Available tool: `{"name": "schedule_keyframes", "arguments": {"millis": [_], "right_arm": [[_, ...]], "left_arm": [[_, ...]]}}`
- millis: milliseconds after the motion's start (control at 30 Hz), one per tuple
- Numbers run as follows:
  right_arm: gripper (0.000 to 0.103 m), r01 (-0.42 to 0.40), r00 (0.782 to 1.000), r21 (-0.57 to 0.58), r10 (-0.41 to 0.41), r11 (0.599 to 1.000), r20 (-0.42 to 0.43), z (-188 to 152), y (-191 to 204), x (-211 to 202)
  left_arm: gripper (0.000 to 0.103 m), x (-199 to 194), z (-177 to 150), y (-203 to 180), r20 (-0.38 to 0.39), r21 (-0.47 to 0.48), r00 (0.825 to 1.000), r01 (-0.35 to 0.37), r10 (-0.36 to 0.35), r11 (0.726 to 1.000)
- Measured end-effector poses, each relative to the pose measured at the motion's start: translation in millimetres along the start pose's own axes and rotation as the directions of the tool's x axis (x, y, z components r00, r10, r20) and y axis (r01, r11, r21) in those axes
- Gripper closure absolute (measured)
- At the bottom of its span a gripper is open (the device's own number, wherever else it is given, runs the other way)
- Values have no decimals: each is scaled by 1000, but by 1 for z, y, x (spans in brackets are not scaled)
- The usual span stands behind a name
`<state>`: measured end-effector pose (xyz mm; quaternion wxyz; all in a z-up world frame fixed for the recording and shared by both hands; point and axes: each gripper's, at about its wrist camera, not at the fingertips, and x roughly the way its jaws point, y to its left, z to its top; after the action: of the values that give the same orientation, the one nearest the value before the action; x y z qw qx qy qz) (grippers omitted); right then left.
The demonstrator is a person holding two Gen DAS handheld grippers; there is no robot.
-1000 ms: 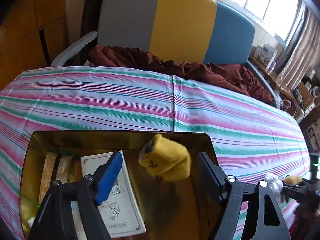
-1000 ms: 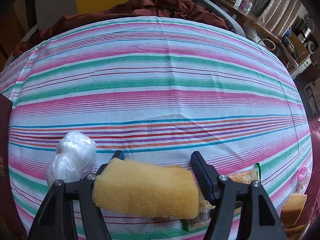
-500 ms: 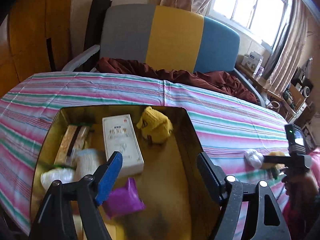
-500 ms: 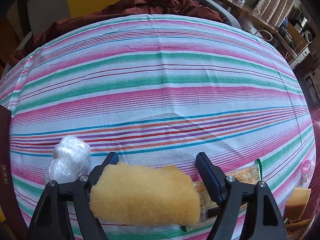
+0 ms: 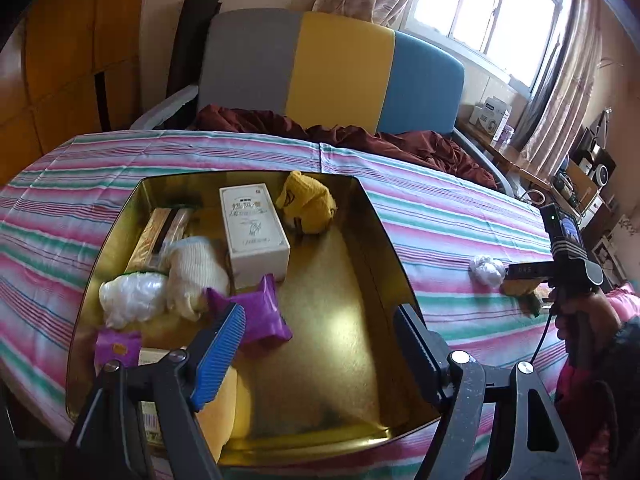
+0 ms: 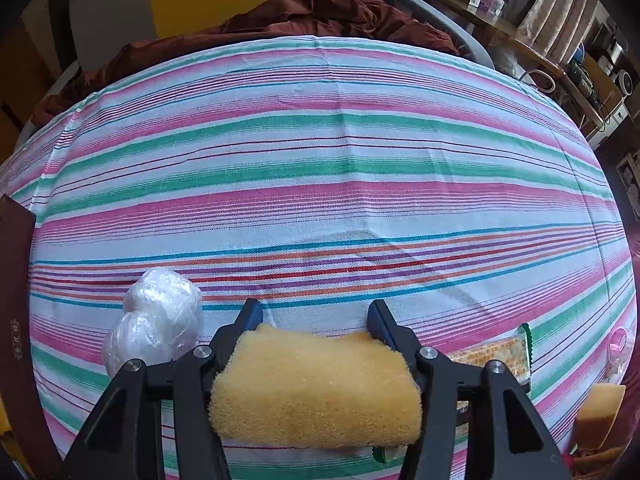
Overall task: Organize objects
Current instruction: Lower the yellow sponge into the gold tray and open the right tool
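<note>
A gold tin tray (image 5: 376, 216) sits on the striped tablecloth. In it lie a yellow plush toy (image 5: 306, 202), a white box (image 5: 254, 226), a purple packet (image 5: 260, 314), a white knit item (image 5: 196, 272) and a white plastic wad (image 5: 130, 296). My left gripper (image 5: 320, 328) is open and empty above the tray's near side. My right gripper (image 6: 316, 312) is shut on a yellow sponge (image 6: 316, 390) just above the cloth; it also shows in the left wrist view (image 5: 520, 276). A crumpled white plastic ball (image 6: 156, 326) lies just left of it.
A snack packet (image 6: 496, 356) lies under and right of the sponge. Another sponge piece (image 6: 596, 406) is at the right edge. A dark box edge (image 6: 16, 280) stands at the left. A sofa with a maroon blanket (image 5: 360, 136) lies behind the table.
My left gripper has drawn back and up from the tray, leaving the yellow plush toy inside. My right gripper has closed on the yellow sponge.
</note>
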<state>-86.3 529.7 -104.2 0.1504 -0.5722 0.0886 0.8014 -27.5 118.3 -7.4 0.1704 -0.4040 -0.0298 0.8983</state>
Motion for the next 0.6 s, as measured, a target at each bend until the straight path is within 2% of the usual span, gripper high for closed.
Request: {"name": "schedule_keyframes", "arguments": {"millis": [167,433,600], "right_arm": [[46,-3,1000,8,3,1000,-3,-6,-2,3],[46,2,1000,13,-2,1000,2,-3,-1,9],[46,4,1000,12,-4,1000,3,-1,0,7]], "left_arm": [[26,-14,-8,4,51,36,997,-59,58,998],[26,-25,-12,19,67,16,994,-84,83,996],[25,-30,-14,26,79,14,989,-126,124,992]]}}
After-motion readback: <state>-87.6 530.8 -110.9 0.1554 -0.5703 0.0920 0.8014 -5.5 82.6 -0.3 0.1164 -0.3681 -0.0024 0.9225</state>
